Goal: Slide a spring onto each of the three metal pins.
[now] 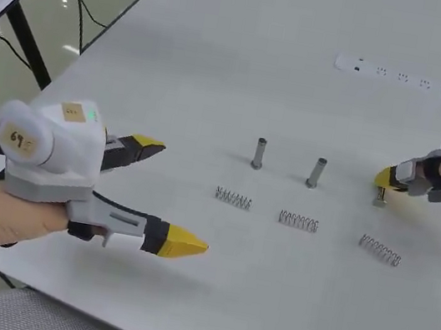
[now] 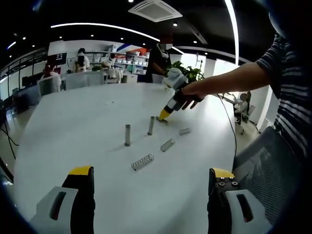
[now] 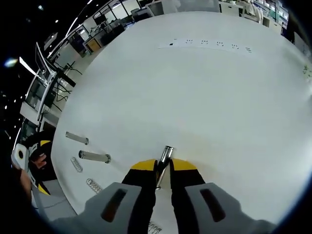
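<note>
Right gripper (image 3: 163, 168) pinches the third pin (image 3: 166, 153) by its shaft; left gripper (image 2: 151, 171) gapes empty. Springs (image 1: 298, 221), likely light and squashy, want gentle grasping mid-coil.

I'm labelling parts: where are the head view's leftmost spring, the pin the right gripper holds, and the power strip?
leftmost spring (image 1: 234, 198), head view, middle coils
held pin (image 3: 166, 153), right gripper view, shaft above the jaws
power strip (image 1: 396, 76), head view, top face

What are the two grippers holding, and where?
The right gripper pinches a metal pin by its shaft, one end poking out past its fingers. The left gripper is open and holds nothing.
</note>
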Available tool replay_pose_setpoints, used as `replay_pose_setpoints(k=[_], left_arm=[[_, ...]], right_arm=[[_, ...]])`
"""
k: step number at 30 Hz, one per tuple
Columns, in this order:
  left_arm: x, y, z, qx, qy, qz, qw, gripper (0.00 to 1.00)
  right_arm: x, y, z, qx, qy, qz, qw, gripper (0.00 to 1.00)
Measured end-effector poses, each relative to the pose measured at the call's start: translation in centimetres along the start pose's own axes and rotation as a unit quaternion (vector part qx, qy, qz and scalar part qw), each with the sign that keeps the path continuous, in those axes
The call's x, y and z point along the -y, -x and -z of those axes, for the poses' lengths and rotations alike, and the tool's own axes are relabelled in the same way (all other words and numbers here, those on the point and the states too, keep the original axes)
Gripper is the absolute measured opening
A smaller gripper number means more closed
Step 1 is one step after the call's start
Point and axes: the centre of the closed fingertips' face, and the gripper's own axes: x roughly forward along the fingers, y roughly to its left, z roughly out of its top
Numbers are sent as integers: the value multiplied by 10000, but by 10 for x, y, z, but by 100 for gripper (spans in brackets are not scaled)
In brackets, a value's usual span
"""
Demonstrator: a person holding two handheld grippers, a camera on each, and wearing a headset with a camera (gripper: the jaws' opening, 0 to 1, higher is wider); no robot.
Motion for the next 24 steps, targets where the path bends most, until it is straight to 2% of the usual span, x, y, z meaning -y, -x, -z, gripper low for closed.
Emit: replay_pose_setpoints(k=[15,24], left_arm=[[2,-2,4,-23,25,41,10000,95],[4,-3,4,-33,30,70,10000,94]], right_arm=[[0,-2,-3,25,-29,82,10000,5],[-1,-2,-1,161,-131,-79,9998,5]])
